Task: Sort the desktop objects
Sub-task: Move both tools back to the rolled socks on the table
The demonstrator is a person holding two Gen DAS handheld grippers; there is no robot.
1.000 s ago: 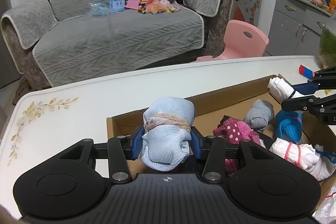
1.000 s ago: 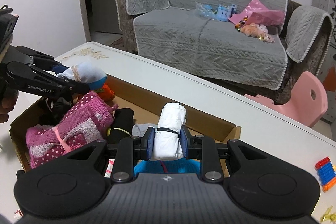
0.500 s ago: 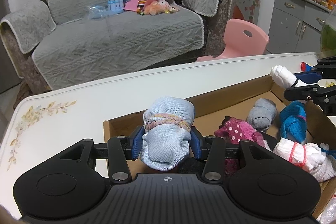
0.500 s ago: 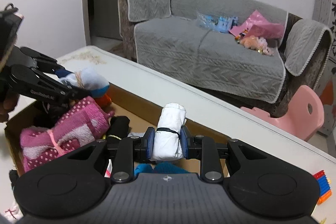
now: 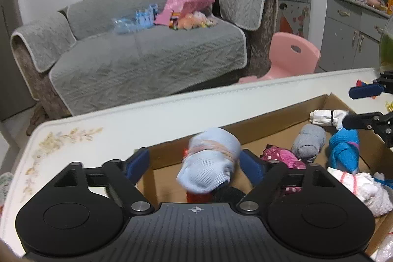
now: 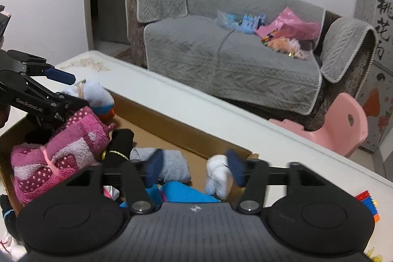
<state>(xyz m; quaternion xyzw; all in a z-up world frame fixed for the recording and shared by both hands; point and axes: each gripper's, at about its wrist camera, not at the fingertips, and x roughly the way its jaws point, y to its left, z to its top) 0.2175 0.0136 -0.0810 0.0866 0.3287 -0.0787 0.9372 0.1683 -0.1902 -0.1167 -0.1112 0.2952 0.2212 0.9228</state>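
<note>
Left wrist view, left claw (image 5: pixel 195 162): its jaws have just been opening and now stand wide; the pale blue sock bundle (image 5: pixel 208 161) sits between them, blurred, with a clear gap at the left pad and, as far as the blur shows, free of the right pad as well.
Left wrist view, bundle's place: over the near-left end of the cardboard box (image 5: pixel 270 118), above a red and a dark item in it.
Left wrist view, box contents: a grey roll (image 5: pixel 308 141), a bright blue roll (image 5: pixel 343 150), a pink dotted bundle (image 5: pixel 280 157) and a white roll (image 5: pixel 328 116) at the far end.
Left wrist view, right claw (image 5: pixel 353 106): seen at the right edge, its fingers spread apart above and below the white roll.
Right wrist view, right claw: jaws have just been opening too; the white roll (image 6: pixel 217 177) is blurred beside the right pad, no longer squeezed, inside the box's far corner.
Right wrist view, neighbours: the grey roll just left of it, the bright blue one below.
Step in hand: by my reading, release; both rolled items are being let go into the box on the white surface (image 5: pixel 147 117).
Next move: likely calls for lifting both claws straight clear of the box walls, then reaching for loose things left on the surface, such as the coloured blocks (image 6: pixel 368 204) at the right.
</note>
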